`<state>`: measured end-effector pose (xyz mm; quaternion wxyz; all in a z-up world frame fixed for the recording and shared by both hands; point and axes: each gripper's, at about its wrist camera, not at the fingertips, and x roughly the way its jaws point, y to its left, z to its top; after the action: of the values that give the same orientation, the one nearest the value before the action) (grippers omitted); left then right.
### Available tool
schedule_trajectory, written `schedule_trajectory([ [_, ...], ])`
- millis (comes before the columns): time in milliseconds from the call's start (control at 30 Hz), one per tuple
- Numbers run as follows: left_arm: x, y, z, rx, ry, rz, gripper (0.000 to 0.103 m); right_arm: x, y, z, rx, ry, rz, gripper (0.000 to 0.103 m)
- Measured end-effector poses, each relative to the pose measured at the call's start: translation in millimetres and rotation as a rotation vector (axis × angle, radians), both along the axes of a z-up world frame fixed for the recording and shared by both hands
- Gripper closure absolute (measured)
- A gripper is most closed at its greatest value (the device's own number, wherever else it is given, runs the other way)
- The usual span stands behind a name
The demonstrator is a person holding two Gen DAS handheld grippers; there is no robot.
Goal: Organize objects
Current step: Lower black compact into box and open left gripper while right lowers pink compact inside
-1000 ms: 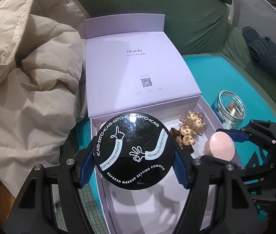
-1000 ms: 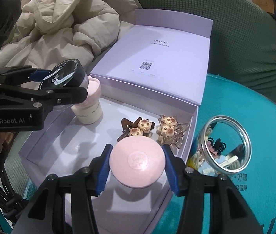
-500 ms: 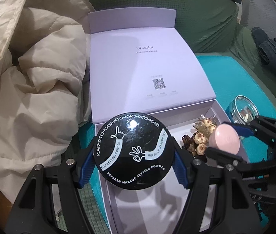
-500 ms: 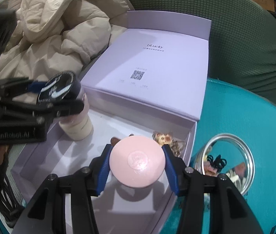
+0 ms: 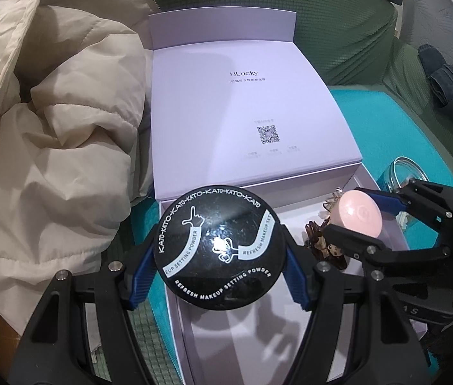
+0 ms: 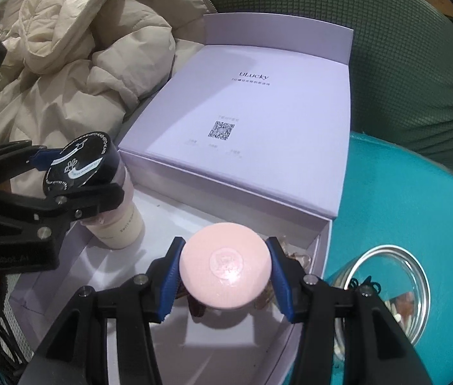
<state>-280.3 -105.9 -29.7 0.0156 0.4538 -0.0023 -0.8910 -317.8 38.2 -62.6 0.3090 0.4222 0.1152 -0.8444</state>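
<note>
A green sofa (image 6: 418,64) is carrying everything, with a cream puffer coat (image 5: 50,160) lying heaped just left of the box. The lilac box (image 6: 319,256) is sitting open on a teal cushion (image 6: 402,192), its lid (image 5: 242,122) lying flat behind the box tray with the logo and QR code facing up. A glass jar (image 6: 418,276) is standing on the cushion just right of the box, its mouth open and small bits inside.

The left claw (image 5: 218,258) is pinching a black powder jar (image 5: 216,250) by its sides, holding it over the box's near-left part, lid up. In the right wrist view a cream bottle (image 6: 120,227) is standing inside the box at its left wall, partly hidden behind that claw.

The right claw (image 6: 224,272) is pinching a pink compact (image 6: 224,266), holding it flat above the box's right half. Brown hair clips (image 5: 322,243) with small bear shapes are lying on the box floor under and just behind the compact, mostly covered by it.
</note>
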Motion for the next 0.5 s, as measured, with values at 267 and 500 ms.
schedule_trajectory([
  [267,1.6,-0.6,-2.2,-0.001,0.003,0.015,0.036,-3.3,-8.6,-3.2,0.028,0.015,-0.008,0.051],
  [500,0.2,0.1,-4.0,-0.011,0.007,0.029,0.036,-3.2,-10.7,-4.6,0.053,0.021,-0.024,0.051],
])
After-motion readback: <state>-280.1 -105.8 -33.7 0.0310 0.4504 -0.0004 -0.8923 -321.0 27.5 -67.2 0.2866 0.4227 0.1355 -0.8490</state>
